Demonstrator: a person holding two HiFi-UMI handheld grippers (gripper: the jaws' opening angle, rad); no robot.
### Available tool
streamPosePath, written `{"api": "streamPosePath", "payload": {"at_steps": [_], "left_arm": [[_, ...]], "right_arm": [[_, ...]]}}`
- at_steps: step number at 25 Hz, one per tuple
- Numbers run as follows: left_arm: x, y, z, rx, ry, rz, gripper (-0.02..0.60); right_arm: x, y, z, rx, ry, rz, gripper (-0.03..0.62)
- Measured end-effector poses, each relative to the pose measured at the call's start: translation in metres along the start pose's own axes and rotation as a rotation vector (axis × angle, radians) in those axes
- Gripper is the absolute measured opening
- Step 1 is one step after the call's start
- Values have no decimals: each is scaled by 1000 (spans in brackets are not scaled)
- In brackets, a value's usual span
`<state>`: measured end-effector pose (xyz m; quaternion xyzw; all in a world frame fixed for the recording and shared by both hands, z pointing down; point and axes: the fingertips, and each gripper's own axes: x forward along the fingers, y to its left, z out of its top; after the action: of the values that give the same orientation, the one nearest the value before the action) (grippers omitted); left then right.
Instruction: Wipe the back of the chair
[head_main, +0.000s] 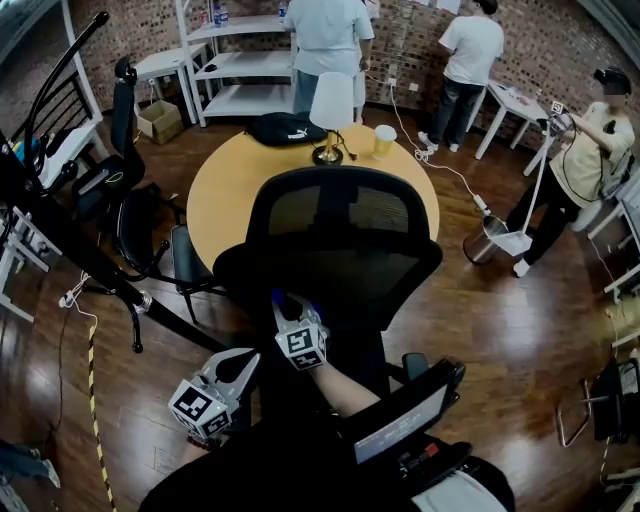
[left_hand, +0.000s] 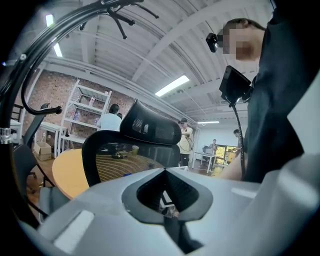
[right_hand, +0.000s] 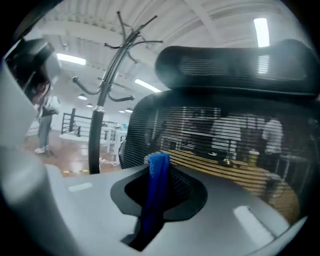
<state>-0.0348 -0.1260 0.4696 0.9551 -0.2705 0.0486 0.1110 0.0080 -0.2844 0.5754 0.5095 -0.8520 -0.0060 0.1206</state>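
R gripper (right_hand: 155, 200) is clamped narrow on a blue cloth (right_hand: 157, 182), which sticks up between the jaws and sits right at the mesh back of the black chair (head_main: 340, 225), low & left of centre. L gripper (left_hand: 167, 220) is closed w/ nothing in it, hanging off to the chair's left. Beyond the chair is a round table (head_main: 215, 200); near its far edge lies a black bag (head_main: 285, 128) w/ white print, approx. "PUMA".

the right gripper (head_main: 290, 308) reaches forward on a bare forearm (head_main: 345, 388), jaws pinched on a blue cloth (right_hand: 157, 190). the left gripper (head_main: 240, 370) hangs lower, nearer the body, jaws together, empty.
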Motion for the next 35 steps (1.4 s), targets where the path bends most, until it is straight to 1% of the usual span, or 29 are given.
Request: {"api": "streamPosePath", "payload": {"at_steps": [1, 2, 4, 5, 8, 9, 11, 14, 17, 19, 20, 23, 25, 27, 28, 30, 32, 35], "left_arm": [[1, -2, -1, 1, 2, -5, 6], [1, -3, -3, 3, 5, -9, 6], [-1, -6, -4, 2, 5, -13, 6], [-2, -6, -6, 0, 4, -12, 6], [-4, -5, -9, -2, -5, -6, 6], [-4, -5, -9, -2, -10, -3, 6], [-6, -6, -6, 1, -22, 3, 6], [-12, -6, -5, -3, -33, 16, 6], [-10, -7, -9, -16, -45, 7, 6], [-4, -9, -13, -22, -44, -7, 6], [-1, -10, -15, -26, -39, -14, 6], [12, -10, -17, -32, -27, -46, 6], [21, -10, -20, -33, -17, -65, 6], [26, -13, -25, -38, 12, -87, 6], [28, -16, -27, -39, 27, -103, 6], [34, -22, -27, -28, 36, -137, 6], [41, -27, -21, -17, 29, -156, 6], [45, -28, -10, -13, 16, -146, 6]], "right_arm": [[6, 6, 1, -35, 9, 21, 37], [11, 9, 2, -53, 17, 22, 37], [15, 13, 3, -59, 24, 25, 37], [17, 19, 3, -66, 23, 45, 37], [25, 47, 5, -104, 37, 148, 37], [27, 54, 6, -105, 42, 172, 37], [25, 59, 9, -75, 42, 190, 37], [7, 51, 11, -16, 20, 191, 37], [-28, 16, -3, -14, 20, 171, 37], [-58, -24, -29, -13, 59, 117, 37], [-75, -49, -45, 3, 88, 68, 37], [-125, -135, -87, 77, 158, -142, 37], [-157, -188, -100, 111, 173, -285, 37], [-183, -223, -107, 117, 191, -399, 37], [-193, -236, -110, 112, 213, -442, 37], [-205, -257, -116, 101, 261, -500, 37], [-209, -273, -117, 98, 281, -525, 37], [-207, -284, -115, 76, 259, -539, 37]]}}
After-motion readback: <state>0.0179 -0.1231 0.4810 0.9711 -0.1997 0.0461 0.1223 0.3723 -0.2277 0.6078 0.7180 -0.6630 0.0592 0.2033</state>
